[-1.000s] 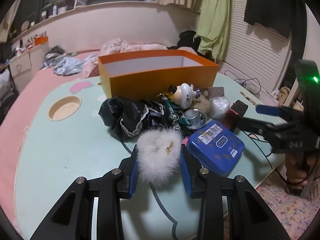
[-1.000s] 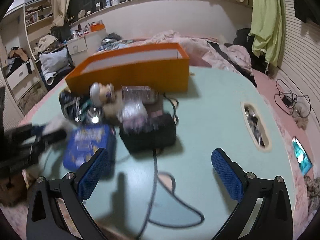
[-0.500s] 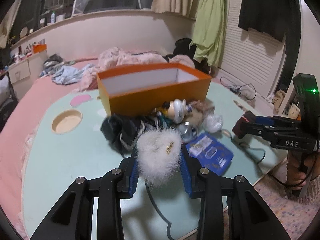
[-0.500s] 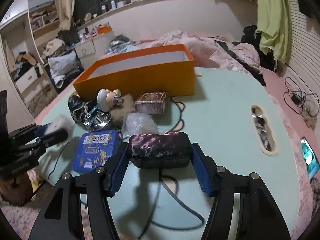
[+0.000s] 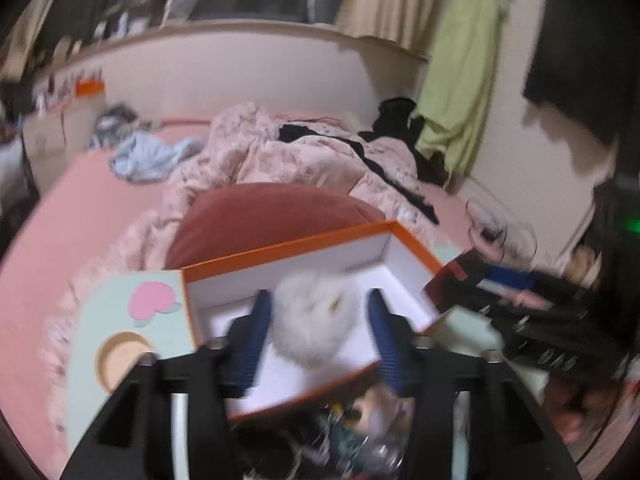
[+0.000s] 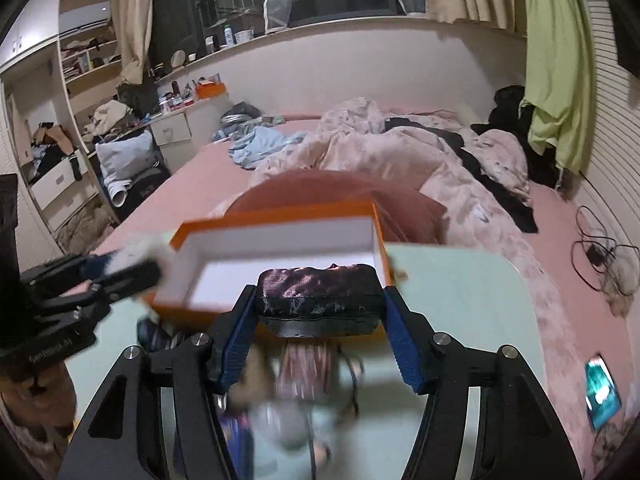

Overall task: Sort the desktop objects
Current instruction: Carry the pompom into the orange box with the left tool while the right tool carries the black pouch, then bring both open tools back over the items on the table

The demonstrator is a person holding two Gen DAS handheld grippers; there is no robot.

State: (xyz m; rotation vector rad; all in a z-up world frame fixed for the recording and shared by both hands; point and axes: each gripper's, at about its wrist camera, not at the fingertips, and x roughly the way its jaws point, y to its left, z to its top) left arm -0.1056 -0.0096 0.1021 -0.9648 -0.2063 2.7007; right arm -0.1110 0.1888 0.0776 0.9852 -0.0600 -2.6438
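Note:
My left gripper (image 5: 318,326) is shut on a white fluffy pom-pom (image 5: 316,320) and holds it over the open orange box (image 5: 288,246), above its white inside. My right gripper (image 6: 320,318) is shut on a dark purple satin pouch (image 6: 318,290) and holds it above the near wall of the same orange box (image 6: 276,214). The left gripper with the pom-pom also shows at the left of the right wrist view (image 6: 120,268). The right gripper with the pouch shows at the right of the left wrist view (image 5: 504,284).
The pale green table (image 6: 460,300) carries a blurred pile of small items (image 5: 360,432) in front of the box. A round recess (image 5: 120,354) lies at the table's left. A pink bed with rumpled bedding (image 6: 400,152) lies behind the box.
Both grippers have risen and moved forward from above the pile to over the orange box, each carrying its item. The views are motion-blurred.

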